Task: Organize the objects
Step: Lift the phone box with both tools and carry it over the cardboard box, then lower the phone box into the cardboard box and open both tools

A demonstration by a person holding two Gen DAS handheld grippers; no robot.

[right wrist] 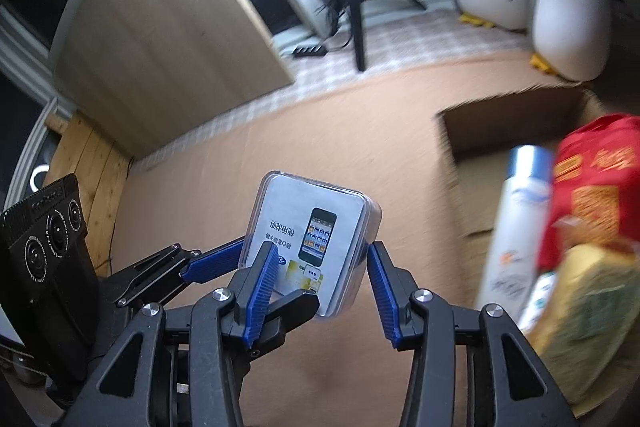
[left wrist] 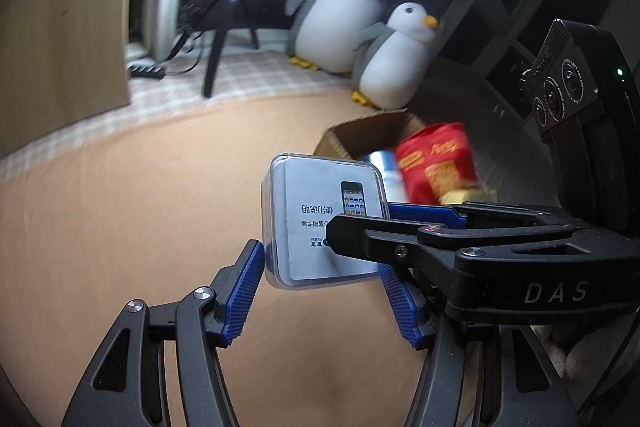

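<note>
A clear plastic case with a phone picture (left wrist: 320,219) is held in the air between both grippers. My left gripper (left wrist: 324,267) has its blue pads on the case's two sides. My right gripper (right wrist: 316,267) closes on the same case (right wrist: 312,243) from the other direction, and its black body crosses the left wrist view (left wrist: 480,247). Behind stands an open cardboard box (right wrist: 480,155) holding a red snack bag (right wrist: 596,187), a white spray can (right wrist: 516,223) and a yellow packet (right wrist: 592,303).
The tan floor mat (left wrist: 140,227) spreads under the grippers. Two plush penguins (left wrist: 400,63) stand at the back by a dark shelf. A tripod with a ring light (left wrist: 224,39) and a wooden panel (right wrist: 168,27) stand at the far left.
</note>
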